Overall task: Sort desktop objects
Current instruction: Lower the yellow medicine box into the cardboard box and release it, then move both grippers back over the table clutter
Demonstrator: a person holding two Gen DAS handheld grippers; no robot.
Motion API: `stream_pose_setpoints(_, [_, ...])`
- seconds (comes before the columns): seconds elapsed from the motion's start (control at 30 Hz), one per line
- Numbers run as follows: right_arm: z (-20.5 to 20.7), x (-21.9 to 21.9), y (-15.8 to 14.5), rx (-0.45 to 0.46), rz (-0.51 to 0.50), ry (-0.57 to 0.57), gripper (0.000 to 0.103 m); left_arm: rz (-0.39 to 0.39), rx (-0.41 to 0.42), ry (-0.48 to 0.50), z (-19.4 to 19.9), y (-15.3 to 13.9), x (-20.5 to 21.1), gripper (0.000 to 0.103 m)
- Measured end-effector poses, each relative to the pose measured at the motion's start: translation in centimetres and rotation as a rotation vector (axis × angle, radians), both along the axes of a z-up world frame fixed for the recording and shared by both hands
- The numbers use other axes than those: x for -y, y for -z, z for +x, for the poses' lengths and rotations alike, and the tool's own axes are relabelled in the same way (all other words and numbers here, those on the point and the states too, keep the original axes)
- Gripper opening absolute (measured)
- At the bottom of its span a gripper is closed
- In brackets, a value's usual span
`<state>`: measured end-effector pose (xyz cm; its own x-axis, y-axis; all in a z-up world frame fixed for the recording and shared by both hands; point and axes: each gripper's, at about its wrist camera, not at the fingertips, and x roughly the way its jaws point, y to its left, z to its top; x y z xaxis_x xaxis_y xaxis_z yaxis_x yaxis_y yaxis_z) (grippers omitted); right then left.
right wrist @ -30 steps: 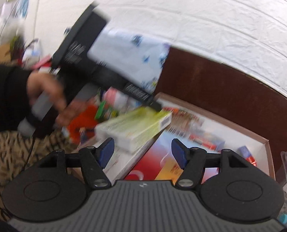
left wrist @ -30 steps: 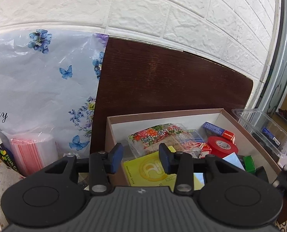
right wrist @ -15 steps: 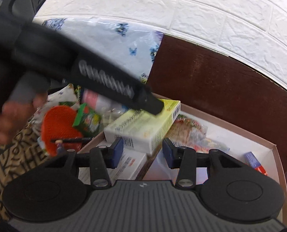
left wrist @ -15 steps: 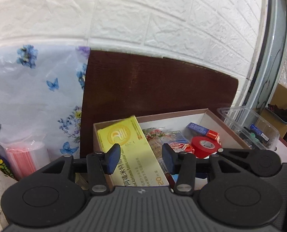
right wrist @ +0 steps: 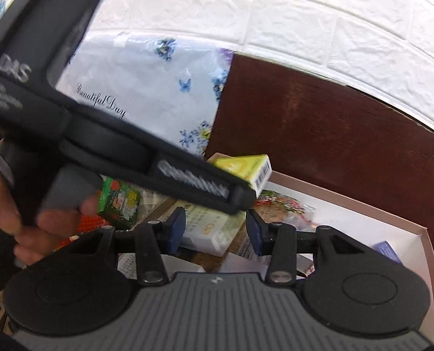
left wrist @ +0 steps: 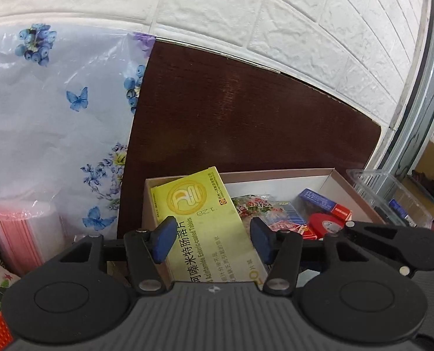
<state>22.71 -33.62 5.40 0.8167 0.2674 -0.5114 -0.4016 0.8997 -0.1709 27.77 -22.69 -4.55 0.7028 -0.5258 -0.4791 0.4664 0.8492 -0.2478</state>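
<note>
Left wrist view: my left gripper (left wrist: 212, 244) clamps the yellow tablet carton (left wrist: 200, 222) over the storage box (left wrist: 278, 174). My right gripper (right wrist: 215, 231) is open, holding nothing. I judge the carton light, thin-walled and crushable; grip its 2 long edges.
</note>
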Motion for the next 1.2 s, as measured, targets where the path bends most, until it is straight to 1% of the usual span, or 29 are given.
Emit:
stream_pose_setpoints(0.07, [0.4, 0.0, 0.0, -0.04, 0.023, -0.001, 0.049, 0.019, 0.016, 0.006, -0.2, 0.1, 0.2, 0.059])
stream_pose_setpoints(0.1, [0.8, 0.1, 0.2, -0.072, 0.037, -0.002, 0.052, 0.038, 0.023, 0.008, -0.2, 0.3, 0.4, 0.059])
stream_pose_setpoints(0.13, [1.1, 0.1, 0.3, -0.084, 0.046, 0.003, 0.053, 0.053, 0.039, 0.009, -0.3, 0.4, 0.6, 0.06])
stream_pose_setpoints(0.2, [1.3, 0.0, 0.4, -0.088, 0.052, 0.016, 0.054, 0.066, 0.053, 0.01, -0.4, 0.5, 0.8, 0.061])
stream_pose_setpoints(0.3, [0.6, -0.2, 0.6, -0.085, 0.048, 0.03, 0.056, 0.06, 0.033, 0.03, -0.8, 0.1, 0.5, 0.063])
stream_pose_setpoints(0.33, [0.0, -0.3, 0.5, -0.074, 0.043, 0.037, 0.058, 0.05, 0.017, 0.038, -1.2, -0.3, 0.1, 0.069])
stream_pose_setpoints(0.37, [-0.6, -0.5, 0.3, -0.054, 0.039, 0.045, 0.063, 0.037, 0.006, 0.054, -1.8, -0.8, -0.3, 0.072])
stream_pose_setpoints(0.4, [-1.4, -0.6, -0.1, -0.031, 0.043, 0.056, 0.065, 0.026, 0.01, 0.061, -2.8, -1.3, -0.9, 0.082])
stream_pose_setpoints(0.43, [-2.6, -0.4, -0.4, -0.009, 0.05, 0.069, 0.071, 0.015, 0.032, 0.05, -4.0, -1.8, -1.7, 0.089])
stream_pose_setpoints(0.47, [-3.9, -0.4, -0.9, 0.017, 0.056, 0.078, 0.08, 0.004, 0.067, 0.032, -5.4, -2.2, -2.5, 0.091])
stream_pose_setpoints(0.53, [-6.6, -0.9, -1.5, 0.085, 0.053, 0.087, 0.09, -0.016, 0.141, 0.016, -8.4, -2.5, -4.5, 0.099])
stream_pose_setpoints(0.57, [-7.9, -1.4, -1.7, 0.113, 0.039, 0.081, 0.091, -0.025, 0.167, 0.01, -9.9, -2.3, -5.5, 0.099])
stream_pose_setpoints(0.63, [-10.4, -2.6, -1.8, 0.154, 0.01, 0.057, 0.091, -0.031, 0.181, -0.016, -12.4, -1.8, -7.4, 0.1])
stream_pose_setpoints(0.73, [-13.5, -5.0, -1.1, 0.185, -0.016, 0.003, 0.091, -0.037, 0.156, -0.085, -15.4, -0.3, -9.8, 0.1])
stream_pose_setpoints(0.83, [-15.4, -7.8, 0.2, 0.192, -0.038, -0.054, 0.091, -0.045, 0.104, -0.171, -16.9, 1.4, -12.5, 0.1])
stream_pose_setpoints(0.93, [-16.5, -10.5, 1.8, 0.152, -0.035, -0.119, 0.091, -0.039, 0.072, -0.246, -17.3, 2.4, -14.8, 0.099])
stream_pose_setpoints(1.0, [-16.8, -12.3, 2.8, 0.121, -0.041, -0.145, 0.09, -0.047, 0.065, -0.263, -17.2, 2.7, -16.0, 0.099])
stream_pose_setpoints(1.07, [-17.2, -13.7, 3.9, 0.091, -0.043, -0.153, 0.089, -0.054, 0.052, -0.264, -16.7, 2.8, -16.5, 0.098])
stream_pose_setpoints(1.13, [-16.9, -14.6, 5.0, 0.066, -0.044, -0.142, 0.088, -0.059, 0.043, -0.236, -16.3, 3.2, -16.4, 0.095])
stream_pose_setpoints(1.2, [-16.4, -14.9, 5.8, 0.046, -0.049, -0.12, 0.086, -0.046, 0.029, -0.226, -15.7, 3.9, -16.1, 0.094])
